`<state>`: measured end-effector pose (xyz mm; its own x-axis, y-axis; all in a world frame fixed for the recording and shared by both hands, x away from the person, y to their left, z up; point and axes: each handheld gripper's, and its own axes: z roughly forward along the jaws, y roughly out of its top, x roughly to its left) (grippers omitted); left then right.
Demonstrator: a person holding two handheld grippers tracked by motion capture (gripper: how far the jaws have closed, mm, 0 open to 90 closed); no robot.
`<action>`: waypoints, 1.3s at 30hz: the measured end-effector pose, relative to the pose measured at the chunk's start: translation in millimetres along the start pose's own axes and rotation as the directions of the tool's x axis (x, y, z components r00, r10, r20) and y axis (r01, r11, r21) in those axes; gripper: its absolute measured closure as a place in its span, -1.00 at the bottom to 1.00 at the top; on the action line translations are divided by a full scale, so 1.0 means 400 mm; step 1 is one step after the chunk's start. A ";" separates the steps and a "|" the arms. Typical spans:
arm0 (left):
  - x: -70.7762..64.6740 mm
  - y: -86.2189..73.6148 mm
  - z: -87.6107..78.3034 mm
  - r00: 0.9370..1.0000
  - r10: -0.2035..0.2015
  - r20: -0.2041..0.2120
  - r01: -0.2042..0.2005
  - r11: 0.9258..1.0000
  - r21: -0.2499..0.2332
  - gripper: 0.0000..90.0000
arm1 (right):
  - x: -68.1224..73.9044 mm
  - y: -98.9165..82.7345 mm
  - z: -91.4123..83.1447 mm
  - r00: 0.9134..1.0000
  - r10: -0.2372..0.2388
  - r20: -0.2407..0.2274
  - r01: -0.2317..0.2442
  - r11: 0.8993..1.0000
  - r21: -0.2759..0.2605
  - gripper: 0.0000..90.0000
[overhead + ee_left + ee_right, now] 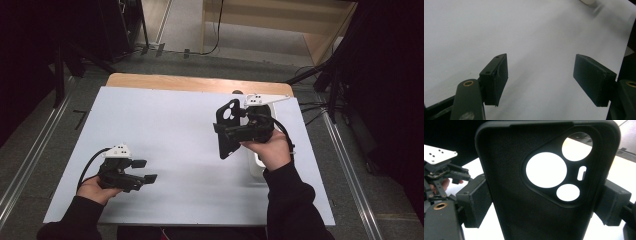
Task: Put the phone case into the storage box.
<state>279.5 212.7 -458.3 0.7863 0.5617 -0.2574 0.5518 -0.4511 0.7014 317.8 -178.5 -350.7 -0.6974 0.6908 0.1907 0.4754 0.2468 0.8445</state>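
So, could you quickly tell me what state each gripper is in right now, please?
Left gripper: open, nothing between its jaws, over the white table.
Right gripper: shut on the black phone case, held up off the table.

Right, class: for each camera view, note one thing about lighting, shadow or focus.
High view: the white table top is evenly lit and the room around it is dark. Left gripper view: the white object at the top edge is blurred. Right gripper view: bright table glares through the camera cut-outs of the black phone case.
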 end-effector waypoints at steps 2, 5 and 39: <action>-0.001 0.000 0.000 1.000 -0.001 0.000 0.001 1.000 0.000 -0.39 | -0.007 0.001 -0.009 1.000 0.004 0.012 -0.004 1.000 -0.004 -0.73; 0.000 0.000 0.000 1.000 0.004 0.003 -0.004 1.000 0.000 -0.39 | -0.019 0.003 -0.022 1.000 0.013 0.027 -0.012 1.000 -0.015 -0.73; 0.001 -0.003 -0.001 1.000 -0.009 0.012 0.009 1.000 -0.001 -0.39 | -0.147 -0.016 -0.108 0.961 0.165 0.222 -0.143 0.983 -0.110 -0.73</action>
<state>279.3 213.7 -458.9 0.7844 0.5576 -0.2717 0.5588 -0.4453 0.6996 332.7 -249.9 -345.7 -0.4727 0.8555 0.2115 0.5083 0.0687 0.8584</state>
